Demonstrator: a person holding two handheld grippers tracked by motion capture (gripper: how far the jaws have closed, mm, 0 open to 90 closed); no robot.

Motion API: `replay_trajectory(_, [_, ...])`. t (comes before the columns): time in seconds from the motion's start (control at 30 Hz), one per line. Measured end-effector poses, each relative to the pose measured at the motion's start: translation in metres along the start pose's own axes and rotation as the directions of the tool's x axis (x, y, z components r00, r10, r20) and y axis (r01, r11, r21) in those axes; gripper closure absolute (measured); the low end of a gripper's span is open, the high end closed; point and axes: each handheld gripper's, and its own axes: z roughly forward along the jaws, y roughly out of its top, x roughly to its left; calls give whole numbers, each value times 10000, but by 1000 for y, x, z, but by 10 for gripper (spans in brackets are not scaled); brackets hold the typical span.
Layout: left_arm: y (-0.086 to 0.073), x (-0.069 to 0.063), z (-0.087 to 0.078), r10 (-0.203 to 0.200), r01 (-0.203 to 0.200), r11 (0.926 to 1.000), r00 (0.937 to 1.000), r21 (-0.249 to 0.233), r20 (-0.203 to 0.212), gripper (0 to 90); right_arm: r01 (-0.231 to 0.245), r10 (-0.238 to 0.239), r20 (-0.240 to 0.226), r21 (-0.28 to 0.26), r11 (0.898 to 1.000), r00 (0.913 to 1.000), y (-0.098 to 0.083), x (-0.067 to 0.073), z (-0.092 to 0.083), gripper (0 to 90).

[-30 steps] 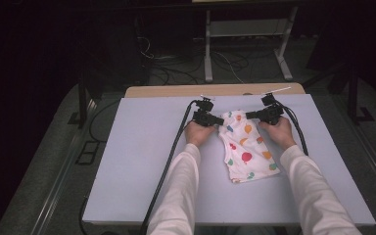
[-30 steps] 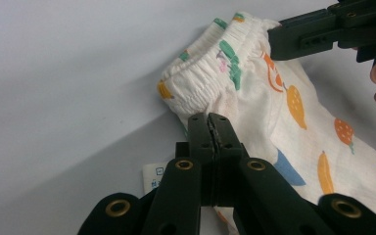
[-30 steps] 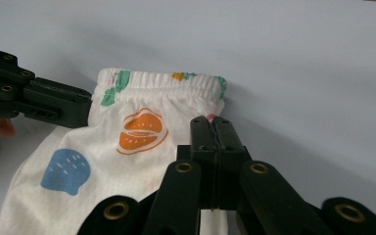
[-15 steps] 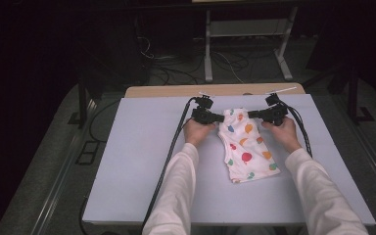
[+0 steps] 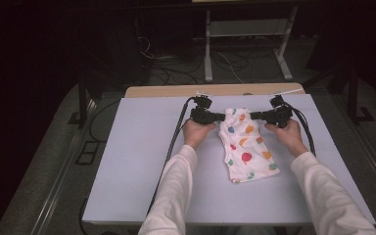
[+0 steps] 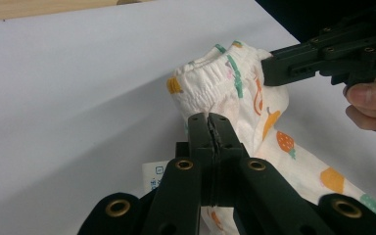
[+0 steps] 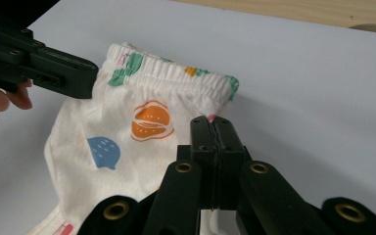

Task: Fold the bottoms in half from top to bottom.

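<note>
A small white pair of child's pants (image 5: 247, 147) printed with coloured fruit lies on the pale table (image 5: 127, 161), its elastic waistband at the far end. My left gripper (image 5: 219, 117) is shut on the waistband's left corner, and my right gripper (image 5: 254, 116) is shut on its right corner. In the left gripper view my jaws (image 6: 209, 120) pinch the cloth (image 6: 210, 83), with the other gripper (image 6: 274, 66) clamped on the far corner. The right gripper view shows my closed jaws (image 7: 211, 122) on the pants (image 7: 147, 98) and the left gripper (image 7: 90, 78) opposite. The waistband is raised slightly between them.
A wooden strip (image 5: 215, 90) runs along the table's far edge. Black cables (image 5: 174, 142) trail from both grippers across the table toward the person. A metal stand (image 5: 247, 44) and floor cables lie beyond. A white care label (image 6: 152, 178) hangs from the pants.
Both hands have lifted a little and drawn slightly apart, raising and tightening the waistband. The grips are unchanged.
</note>
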Motion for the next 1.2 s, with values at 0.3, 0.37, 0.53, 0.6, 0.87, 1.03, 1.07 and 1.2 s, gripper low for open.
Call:
replay_trajectory(0.3, [0, -8, -8, 189, -187, 9997, 9998, -154, 74, 888, 213, -214, -51, -62, 9998, 9998, 0, 4, -8, 878])
replay_trajectory(0.37, [0, -10, -10, 215, -214, 9996, 9997, -189, 77, 888, 187, -188, -80, -84, 9998, 9998, -1, 4, -10, 878])
replay_trajectory(0.53, [-1, -14, -15, 319, -316, 9992, 9994, -255, 107, 888, 180, -184, -193, -204, 9996, 9996, -5, 6, -16, 878])
replay_trajectory(0.6, [-2, -16, -16, 311, -307, 9991, 9994, -285, 128, 889, 222, -227, -231, -213, 9995, 9995, -5, 7, -18, 878])
replay_trajectory(0.87, [-7, -25, -21, 350, -340, 9984, 9991, -441, 237, 889, 405, -411, -211, -287, 9988, 9989, -10, 12, -27, 878])
replay_trajectory(1.03, [-10, -32, -21, 466, -452, 9979, 9985, -463, 286, 888, 469, -473, -134, -277, 9985, 9988, -15, 14, -30, 878])
replay_trajectory(1.07, [-11, -33, -21, 528, -515, 9977, 9982, -451, 286, 889, 467, -472, -137, -308, 9984, 9988, -16, 14, -30, 878])
replay_trajectory(1.2, [-14, -38, -22, 576, -559, 9972, 9977, -500, 347, 888, 491, -496, -139, -319, 9983, 9987, -19, 15, -32, 878])
